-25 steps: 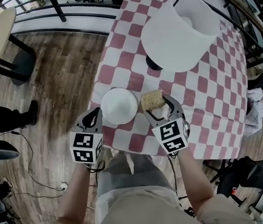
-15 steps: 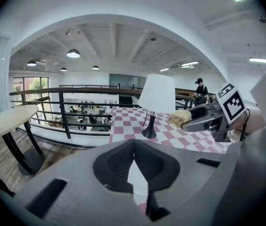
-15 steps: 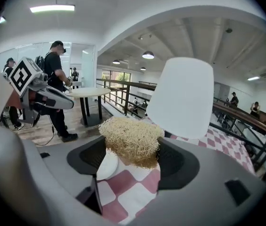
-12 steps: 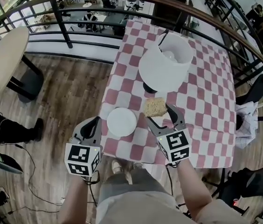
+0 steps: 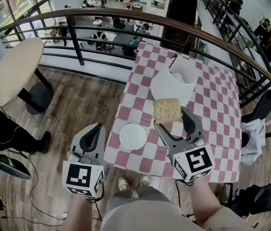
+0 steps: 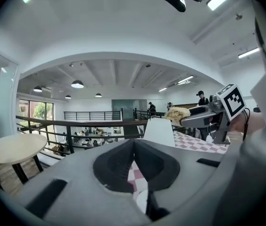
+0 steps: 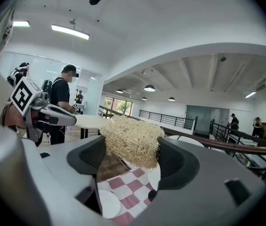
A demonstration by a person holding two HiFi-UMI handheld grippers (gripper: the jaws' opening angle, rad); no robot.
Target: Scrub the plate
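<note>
Now both grippers are up and away from the plate

Standing by, I see the big change of the last second: the person has drawn both tools up and back from the table point(image 5: 222, 109). A second ago the scrubbing pad sat just beside the right rim of the plate, with the other tool close at its left rim. At this moment neither is anywhere near touching it.

The plate point(image 5: 133, 136) lies flat and alone on the checked cloth, at the near left part of the table, and looks plain white from here. I cannot tell whether it is clean.

The right gripper point(image 5: 173, 119) is clamped on the scrubbing pad point(image 5: 167, 110), a coarse straw-coloured block wedged between its two jaws and sticking out past them. It hangs to the right of the plate and well clear of it, in front of the white lampshade point(image 5: 174, 83) farther along the table.

The left gripper point(image 5: 95, 130) holds nothing. Its jaws are pressed together, with only a thin seam between them, and it hangs off the near left edge of the table over the wooden floor.

To my eye scrubbing is not happening right now. With pad and plate apart and nothing steadying the plate, this reads as a break in the work or its end. If more scrubbing is meant, the pad would have to come back down onto the plate, and the empty tool would do well to brace the rim
</note>
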